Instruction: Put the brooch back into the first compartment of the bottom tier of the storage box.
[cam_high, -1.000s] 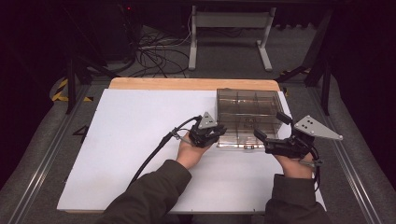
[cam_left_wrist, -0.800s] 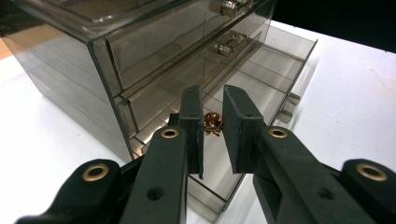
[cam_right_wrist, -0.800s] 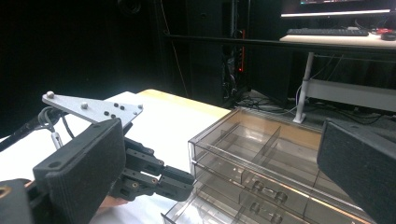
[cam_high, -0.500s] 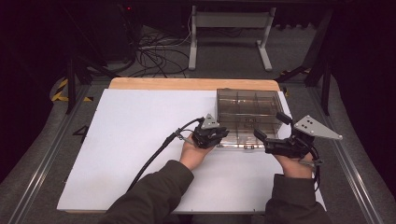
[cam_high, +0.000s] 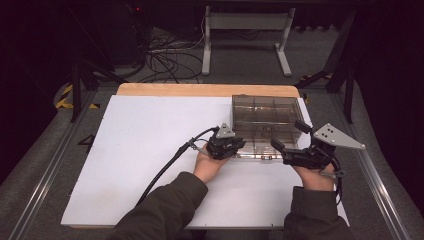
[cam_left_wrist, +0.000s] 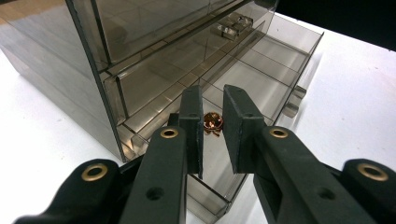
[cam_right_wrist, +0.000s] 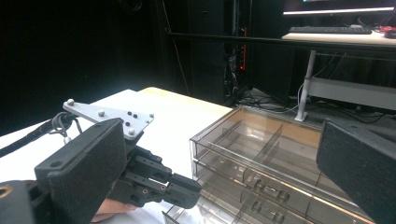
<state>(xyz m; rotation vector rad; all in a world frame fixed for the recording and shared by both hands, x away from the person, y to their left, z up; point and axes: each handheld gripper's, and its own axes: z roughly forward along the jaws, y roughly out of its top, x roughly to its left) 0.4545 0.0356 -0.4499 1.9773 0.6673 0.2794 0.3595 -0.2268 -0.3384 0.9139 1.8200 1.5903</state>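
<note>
Two grippers work at the clear drawer box (cam_high: 265, 125) near the tabletop's far right corner: the left gripper (cam_left_wrist: 213, 135), slightly parted, straddles a tiny, probably slippery copper bead (cam_left_wrist: 213, 122) in the pulled-out drawer (cam_left_wrist: 243, 93), while the right gripper (cam_high: 292, 142) gapes empty.

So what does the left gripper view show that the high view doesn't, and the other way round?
The left gripper view shows a small copper-coloured object lying in the pulled-out drawer, seen through the narrow gap between that gripper's jaws, which are not closed on it. The high view shows the whole white table, both forearms, the right gripper with jaws spread wide beside the cabinet, and the floor cables beyond. Both show the clear drawer cabinet and the left gripper at its front.
</note>
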